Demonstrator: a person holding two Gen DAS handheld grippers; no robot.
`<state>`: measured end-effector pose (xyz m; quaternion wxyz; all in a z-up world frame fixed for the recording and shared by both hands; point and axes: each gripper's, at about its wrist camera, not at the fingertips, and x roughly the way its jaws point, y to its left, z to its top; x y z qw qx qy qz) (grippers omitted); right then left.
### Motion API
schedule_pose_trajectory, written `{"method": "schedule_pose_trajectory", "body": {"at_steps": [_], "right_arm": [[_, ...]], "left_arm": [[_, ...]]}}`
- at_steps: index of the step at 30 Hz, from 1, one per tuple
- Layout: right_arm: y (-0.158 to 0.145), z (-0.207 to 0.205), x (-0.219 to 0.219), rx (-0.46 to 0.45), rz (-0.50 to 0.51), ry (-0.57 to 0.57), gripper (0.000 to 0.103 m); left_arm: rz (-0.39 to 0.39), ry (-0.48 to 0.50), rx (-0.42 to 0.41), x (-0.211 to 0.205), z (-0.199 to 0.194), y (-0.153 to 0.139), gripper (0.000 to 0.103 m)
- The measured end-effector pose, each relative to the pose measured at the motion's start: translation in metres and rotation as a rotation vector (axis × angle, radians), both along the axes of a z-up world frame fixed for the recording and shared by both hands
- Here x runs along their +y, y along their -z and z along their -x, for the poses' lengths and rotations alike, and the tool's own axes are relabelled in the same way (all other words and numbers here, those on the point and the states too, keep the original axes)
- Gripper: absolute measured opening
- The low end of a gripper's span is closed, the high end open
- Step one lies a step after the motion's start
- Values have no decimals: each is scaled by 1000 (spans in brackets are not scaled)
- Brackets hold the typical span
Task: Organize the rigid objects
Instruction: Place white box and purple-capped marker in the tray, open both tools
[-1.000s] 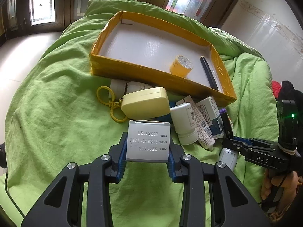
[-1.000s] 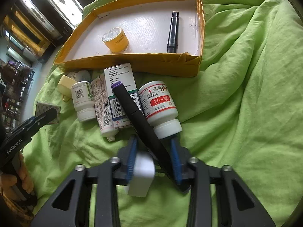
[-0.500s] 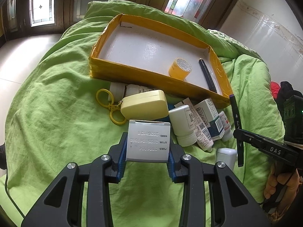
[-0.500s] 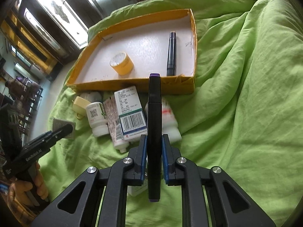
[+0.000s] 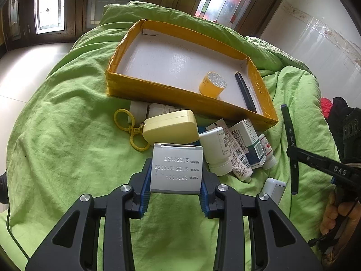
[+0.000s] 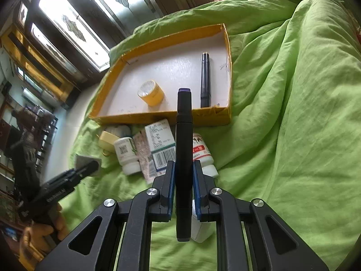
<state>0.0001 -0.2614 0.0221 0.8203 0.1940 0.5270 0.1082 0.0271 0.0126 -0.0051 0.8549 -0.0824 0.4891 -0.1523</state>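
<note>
On the left, gripping a small grey box [image 5: 176,168] between the narrowed jaws of the left gripper [image 5: 176,180], above the green quilt [image 5: 67,135] and just short of the clutter of bottles and cartons; holding only by the lower half of its side faces, so risking a tilt or slip on any quick swing toward the yellow tray [image 5: 180,94]. Crowding just ahead, the pale yellow case [image 5: 170,127] and white bottle [image 5: 215,150], likely snagging the box on a low pass. Further right, clamping a dark marker [image 6: 183,153] in the fully closed right gripper [image 6: 183,180], pointing toward the tray where a yellow jar [image 6: 151,93] and black pen [image 6: 205,80] are lying; pinching near the rear half, so possibly pivoting, rolling on release, or clipping the near wall if carried too low.
</note>
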Motion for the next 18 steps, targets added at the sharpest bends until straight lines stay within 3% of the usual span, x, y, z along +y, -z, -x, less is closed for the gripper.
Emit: {"method": "schedule_pose_trajectory", "body": {"at_steps": [8,18], "right_arm": [[-20,-8,6,-33,-35,0,13],[-61,-52,29,-126,-42,-4,13]], "left_arm": [[11,-1,-10,0,-2,-2,33],[-15,-10,-19,-1,-4,-5,33]]}}
